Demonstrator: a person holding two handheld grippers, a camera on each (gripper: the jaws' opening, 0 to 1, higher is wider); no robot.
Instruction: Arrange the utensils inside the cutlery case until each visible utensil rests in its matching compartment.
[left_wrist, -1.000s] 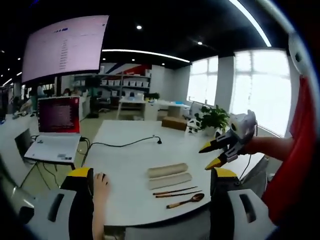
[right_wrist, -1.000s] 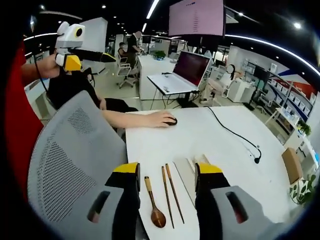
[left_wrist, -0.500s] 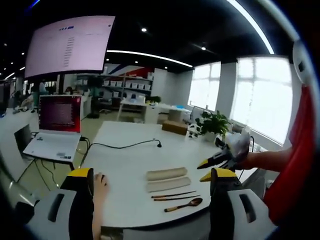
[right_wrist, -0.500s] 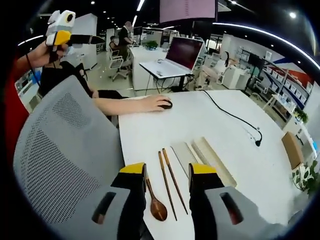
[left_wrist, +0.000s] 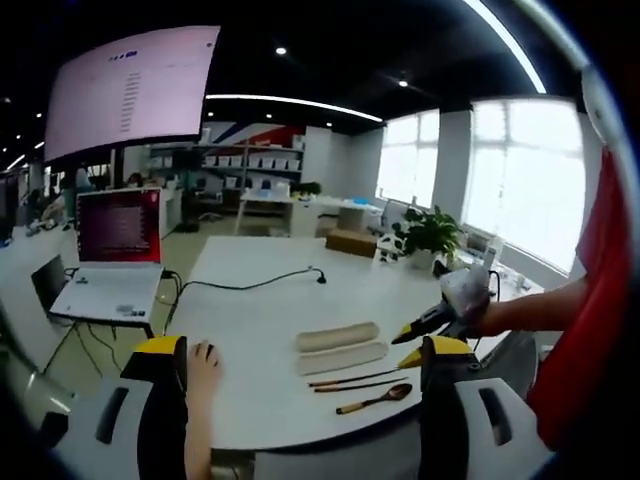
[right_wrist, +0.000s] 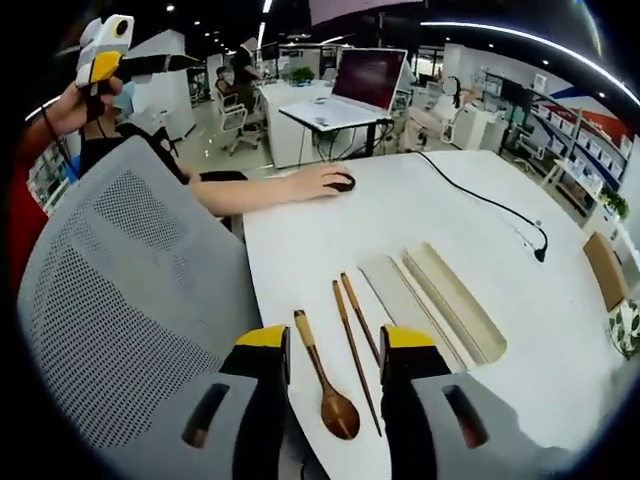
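Note:
On the white table lie the two beige halves of the cutlery case, side by side and empty. Next to them lie a pair of dark wooden chopsticks and a wooden spoon. My right gripper hangs open just above the table's near edge, its jaws either side of the spoon and chopsticks; it also shows in the left gripper view. My left gripper is open and held high, away from the table, and appears in the right gripper view.
A grey mesh chair stands against the table's near edge. A seated person's hand rests on a mouse. A black cable crosses the table. A laptop sits on a neighbouring desk, and a plant stands beyond the far corner.
My right gripper has come down and closer over the spoon and chopsticks, which now look larger in its view. The left gripper has stayed raised. The utensils and case have not moved.

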